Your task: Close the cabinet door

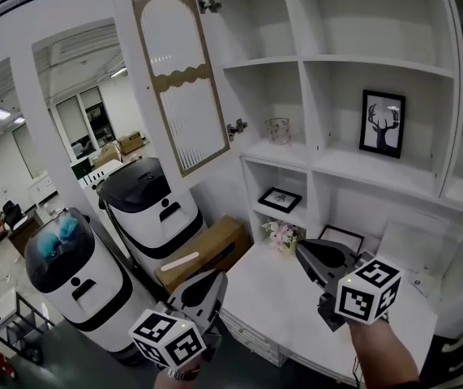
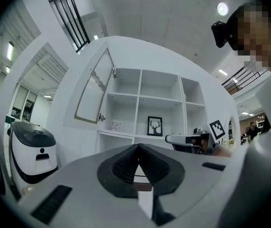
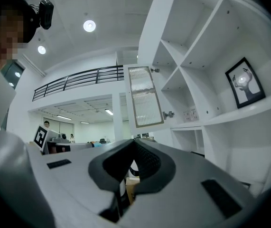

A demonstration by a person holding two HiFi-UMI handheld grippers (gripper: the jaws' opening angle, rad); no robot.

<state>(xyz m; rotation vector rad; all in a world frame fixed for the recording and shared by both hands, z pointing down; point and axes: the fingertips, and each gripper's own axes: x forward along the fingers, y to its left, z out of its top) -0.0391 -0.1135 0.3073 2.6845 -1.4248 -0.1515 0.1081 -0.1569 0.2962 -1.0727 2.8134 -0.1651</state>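
The cabinet door (image 1: 178, 79) stands swung open at the upper left of the white shelving unit; it is white with a tan-framed ribbed glass panel. Its two hinges (image 1: 237, 127) show along its right edge. The door also shows in the left gripper view (image 2: 95, 91) and the right gripper view (image 3: 144, 96). My left gripper (image 1: 217, 278) is low in the head view, shut and empty, well below the door. My right gripper (image 1: 302, 250) is beside it over the white counter, also shut with nothing in it. Neither touches the door. Both point level toward the shelves (image 2: 138, 148) (image 3: 134, 144).
Two white-and-black rounded machines (image 1: 146, 209) (image 1: 73, 274) stand on the floor under the open door, with a cardboard box (image 1: 207, 254) beside them. The shelves hold a deer picture (image 1: 382, 123), a glass cup (image 1: 277, 130) and small flowers (image 1: 281, 233). A white counter (image 1: 288, 314) runs below.
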